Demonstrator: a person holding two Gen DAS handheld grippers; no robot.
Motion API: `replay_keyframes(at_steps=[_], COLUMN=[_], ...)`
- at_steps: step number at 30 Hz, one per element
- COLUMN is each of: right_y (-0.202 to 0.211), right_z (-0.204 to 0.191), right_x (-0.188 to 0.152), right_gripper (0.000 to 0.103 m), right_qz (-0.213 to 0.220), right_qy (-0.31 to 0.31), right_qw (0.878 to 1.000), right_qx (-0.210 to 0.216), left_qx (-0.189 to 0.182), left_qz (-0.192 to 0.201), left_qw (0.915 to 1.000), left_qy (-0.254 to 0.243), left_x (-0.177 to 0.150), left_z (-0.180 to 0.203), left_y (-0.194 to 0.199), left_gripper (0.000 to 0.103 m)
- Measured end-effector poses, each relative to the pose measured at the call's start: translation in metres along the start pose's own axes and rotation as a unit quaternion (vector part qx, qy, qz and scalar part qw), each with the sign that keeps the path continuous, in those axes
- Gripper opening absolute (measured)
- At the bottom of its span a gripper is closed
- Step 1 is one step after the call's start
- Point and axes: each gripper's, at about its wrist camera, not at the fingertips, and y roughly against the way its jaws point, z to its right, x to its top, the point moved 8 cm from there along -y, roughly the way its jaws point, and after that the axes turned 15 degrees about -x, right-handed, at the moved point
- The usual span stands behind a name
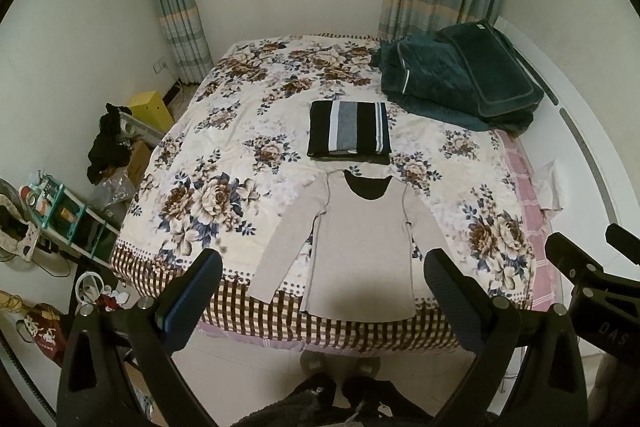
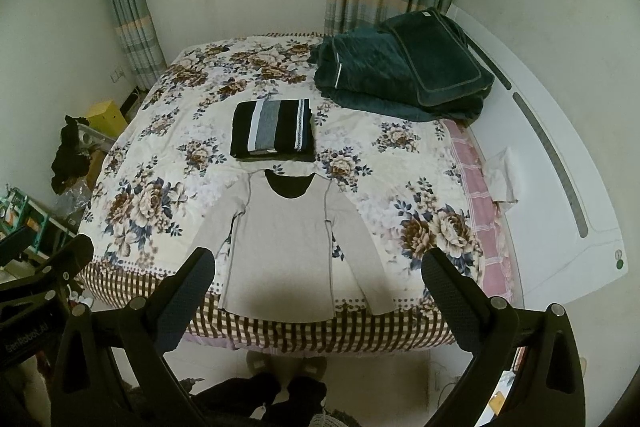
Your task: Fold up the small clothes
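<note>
A light grey long-sleeved shirt (image 1: 360, 239) lies flat on the flowered bed cover, collar away from me, sleeves spread, hem at the near edge of the bed; it also shows in the right wrist view (image 2: 286, 243). Beyond it lies a folded black garment with grey and white stripes (image 1: 349, 129) (image 2: 273, 130). My left gripper (image 1: 324, 267) is open and empty, held above the near bed edge. My right gripper (image 2: 318, 267) is open and empty at the same height. Neither touches the shirt.
A dark green quilt and pillow (image 1: 460, 79) (image 2: 404, 75) sit at the bed's far right corner. A white headboard (image 2: 560, 163) runs along the right. Clutter, boxes and a shelf (image 1: 80, 203) stand on the floor left of the bed. The bed edge (image 1: 320, 323) is just before me.
</note>
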Motion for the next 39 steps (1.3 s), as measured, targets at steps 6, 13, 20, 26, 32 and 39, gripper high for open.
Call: replay_keyframes(at_steps=[6,13,20,26,32,39], right_y=[0.001,0.001,-0.002,-0.057,-0.236,-0.439], right_z=[-0.003,-0.003,-0.01,-0.031,0.028,0.102], right_x=[0.003,0.003,0.006,0.027,-0.028,-0.156], right_gripper=[0.103,0.103,0.103,0.103,0.103,0.103], right_qz=[0.001,0.003,-0.003,-0.066,-0.202,-0.333], right_qy=[0.0,0.0,-0.005,-0.055,-0.156,-0.277], right_qw=[1.0,1.0,1.0,0.996,0.967,0.901], right_qx=[0.001,0.001,0.003,0.023,-0.019,-0.038], left_qx=[0.001,0.001,-0.001,0.045,0.079,0.122], left_qz=[0.001,0.002,0.002,0.035,0.004,-0.094], left_qw=[1.0,1.0,1.0,0.9984,0.9968,0.988], left_qy=[0.0,-0.001,0.002,0.004,0.009,0.006], left_x=[-0.001,0.004,0.011,0.029,-0.003,-0.074], left_z=[0.0,0.0,-0.002,-0.039,-0.088,-0.118], left_y=[0.0,0.003,-0.001,-0.047,-0.161,-0.317], left_gripper=[0.103,0.103,0.103,0.103,0.103,0.103])
